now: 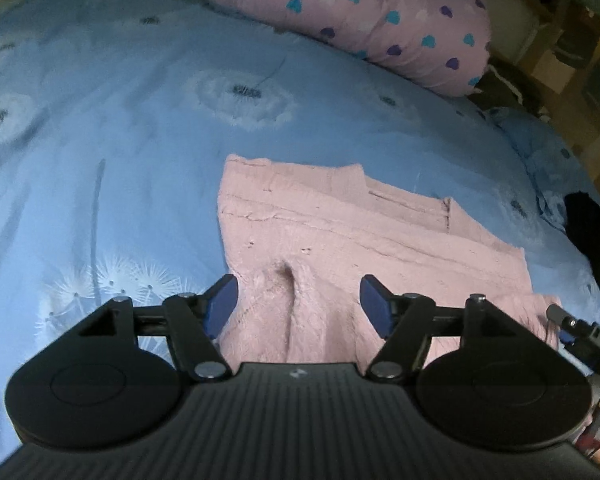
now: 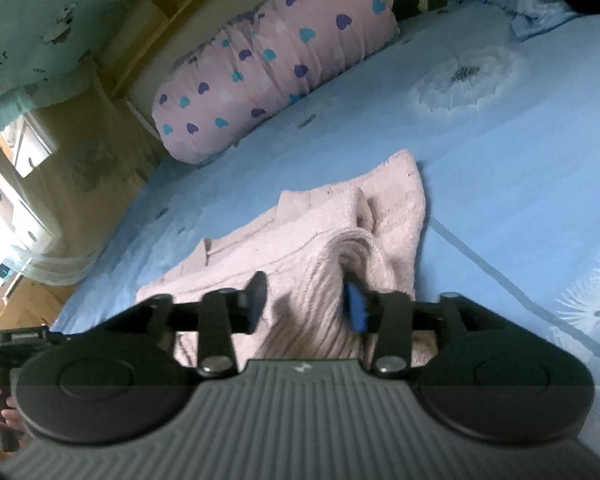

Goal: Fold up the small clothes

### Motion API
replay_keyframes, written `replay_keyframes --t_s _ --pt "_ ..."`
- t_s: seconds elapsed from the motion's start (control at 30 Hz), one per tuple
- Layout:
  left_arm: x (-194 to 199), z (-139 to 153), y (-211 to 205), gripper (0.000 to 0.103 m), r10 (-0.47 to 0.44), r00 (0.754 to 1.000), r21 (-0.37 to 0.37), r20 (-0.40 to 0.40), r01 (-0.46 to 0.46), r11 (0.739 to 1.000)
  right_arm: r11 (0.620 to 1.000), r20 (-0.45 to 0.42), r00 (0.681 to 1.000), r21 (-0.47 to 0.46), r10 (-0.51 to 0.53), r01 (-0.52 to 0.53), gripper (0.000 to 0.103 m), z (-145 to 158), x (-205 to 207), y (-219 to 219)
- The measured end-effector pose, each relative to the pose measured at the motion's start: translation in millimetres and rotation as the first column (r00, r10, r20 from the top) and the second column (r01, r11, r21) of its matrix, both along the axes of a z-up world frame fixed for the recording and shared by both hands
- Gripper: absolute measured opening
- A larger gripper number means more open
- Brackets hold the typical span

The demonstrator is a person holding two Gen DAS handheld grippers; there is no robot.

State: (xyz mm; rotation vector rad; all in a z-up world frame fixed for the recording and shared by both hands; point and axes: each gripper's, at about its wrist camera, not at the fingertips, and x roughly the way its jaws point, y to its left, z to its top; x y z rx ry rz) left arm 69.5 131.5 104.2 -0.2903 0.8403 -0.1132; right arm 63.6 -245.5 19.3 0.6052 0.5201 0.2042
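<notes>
Where it lies folded on the blue sheet [image 1: 140,184], pink knit garment [image 1: 340,232], ridged between both grippers' open jaws.

We see one pale pink knitted garment [image 1: 340,224], fuzzy and ribbed, lying folded into a rough rectangle. Its far part lies flat, with stitched seam lines running across and stepped edges showing layers stacked one on another. Its near edge reaches back between the left fingers [image 1: 224,300], where a raised crease runs up the middle of the gap. From the right wrist view the same garment [image 2: 300,232] bunches into a ribbed hump with a dark hollow, sitting between the right fingers [image 2: 356,308] and just ahead of them.
</notes>
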Motion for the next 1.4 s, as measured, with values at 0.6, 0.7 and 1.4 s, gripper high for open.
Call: replay_keyframes --t_s 0.6,0.7,1.4 --pt "-44 -32 -40 0.073 -0.053 0.998 0.077 -0.026 0.054 0.996 0.994 -0.019 1.000 -0.106 -0.022 0.020 0.051 1 -47 -2" --pt "-46 -36 -43 0.073 -0.057 0.998 0.104 -0.016 0.058 0.993 0.991 -0.002 1.000 -0.137 0.010 -0.010 0.051 1 -48 7" --pt "-56 -21 -39 0.017 -0.092 0.996 0.003 0.013 0.092 0.996 0.978 0.017 0.997 -0.192 0.081 -0.077 0.021 14 -36 22"
